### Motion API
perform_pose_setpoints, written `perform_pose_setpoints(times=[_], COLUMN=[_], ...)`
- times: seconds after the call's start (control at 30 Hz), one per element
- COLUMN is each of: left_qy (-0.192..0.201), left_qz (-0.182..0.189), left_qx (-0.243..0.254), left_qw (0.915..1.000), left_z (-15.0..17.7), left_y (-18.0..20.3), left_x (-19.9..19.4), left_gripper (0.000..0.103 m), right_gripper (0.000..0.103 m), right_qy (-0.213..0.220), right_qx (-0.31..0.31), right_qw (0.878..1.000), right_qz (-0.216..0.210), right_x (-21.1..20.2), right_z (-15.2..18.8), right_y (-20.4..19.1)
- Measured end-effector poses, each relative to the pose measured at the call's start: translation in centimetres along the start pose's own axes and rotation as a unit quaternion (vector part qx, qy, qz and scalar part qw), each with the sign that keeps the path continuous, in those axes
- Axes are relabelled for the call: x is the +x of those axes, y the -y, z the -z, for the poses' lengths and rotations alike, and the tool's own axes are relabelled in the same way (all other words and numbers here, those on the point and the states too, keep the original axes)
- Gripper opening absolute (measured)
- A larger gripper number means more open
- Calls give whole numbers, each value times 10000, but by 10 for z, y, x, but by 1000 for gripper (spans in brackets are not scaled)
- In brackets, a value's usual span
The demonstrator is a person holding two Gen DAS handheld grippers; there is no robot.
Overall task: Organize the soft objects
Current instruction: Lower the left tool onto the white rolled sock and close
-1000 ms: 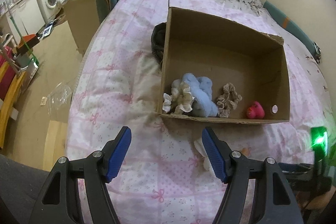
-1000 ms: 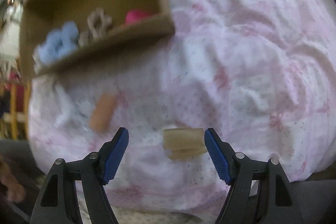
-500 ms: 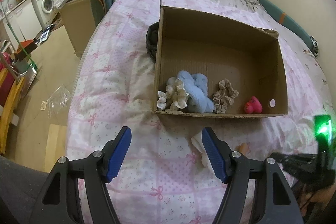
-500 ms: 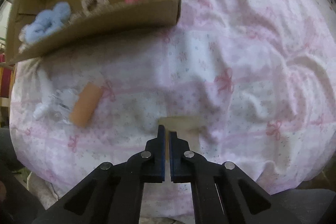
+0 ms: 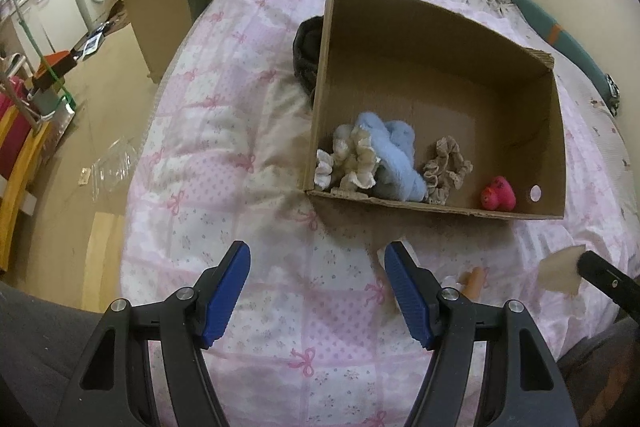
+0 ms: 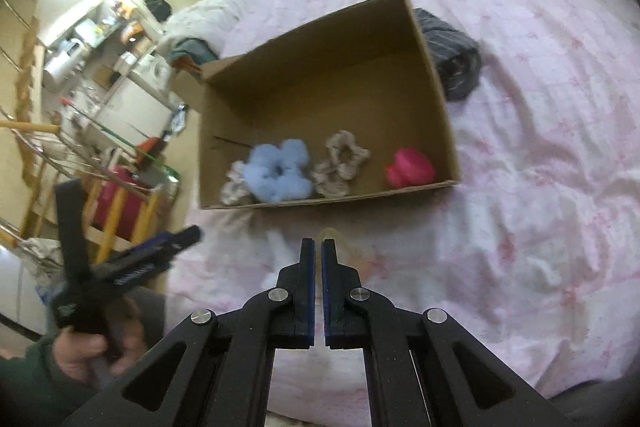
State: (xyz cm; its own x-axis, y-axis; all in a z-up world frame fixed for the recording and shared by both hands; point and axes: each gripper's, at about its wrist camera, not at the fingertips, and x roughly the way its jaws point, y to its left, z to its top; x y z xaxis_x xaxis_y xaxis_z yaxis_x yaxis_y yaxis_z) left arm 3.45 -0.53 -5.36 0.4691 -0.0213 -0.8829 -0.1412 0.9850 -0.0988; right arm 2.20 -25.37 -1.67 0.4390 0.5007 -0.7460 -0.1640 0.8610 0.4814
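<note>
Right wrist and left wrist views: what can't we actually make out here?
- Beige item held by the right gripper: right wrist view, its own closed fingers cover nearly all of it; the left wrist view shows only part.
- Orange object and white item on the bedspread: left wrist view, the left gripper finger covers them.
- Dark bundle: left wrist view, half behind the cardboard box wall.
- Left gripper in the right wrist view: motion-blurred.
</note>
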Motion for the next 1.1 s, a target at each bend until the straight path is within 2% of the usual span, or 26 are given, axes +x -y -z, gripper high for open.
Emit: perform_pose_setpoints(times=[0.2, 0.4, 0.63, 0.73, 0.87, 1.0, 1.07, 1.1], left_qy=[-244, -708, -1180, -1219, -1310, -1424, -1472, -1504], left_qz=[-7, 326, 29, -62, -31, 80, 226, 346], left_qx=[-32, 70, 133, 164, 201, 466, 572, 627], left_qw=[9997, 9969, 9929, 9924, 9912, 9887, 9872, 9860], left_z=[7, 13, 12, 12, 11, 9, 7, 7], left_y=[4, 32, 53, 58, 62, 66, 67, 69], left_x=[12, 35, 80, 89, 97, 101, 102, 103], left_gripper=[67, 67, 67, 67, 67, 67, 54, 43], right_gripper=[4, 4, 4, 4, 4, 4, 4, 4], right_qy=[35, 112, 129, 141, 145, 99, 73, 68], right_qx=[163, 321, 499, 534, 596, 612, 602, 597], right_qw=[9996, 9988, 9981, 9980, 9977, 9977, 9978, 9979], right_qz=[-249, -343, -333, -293, -291, -281, -252, -243], right_x=[10, 17, 18, 16, 15, 18, 19, 19], right_z=[2, -2, -6, -5, -5, -6, -6, -6], right_y=[7, 13, 21, 23, 26, 26, 25, 25])
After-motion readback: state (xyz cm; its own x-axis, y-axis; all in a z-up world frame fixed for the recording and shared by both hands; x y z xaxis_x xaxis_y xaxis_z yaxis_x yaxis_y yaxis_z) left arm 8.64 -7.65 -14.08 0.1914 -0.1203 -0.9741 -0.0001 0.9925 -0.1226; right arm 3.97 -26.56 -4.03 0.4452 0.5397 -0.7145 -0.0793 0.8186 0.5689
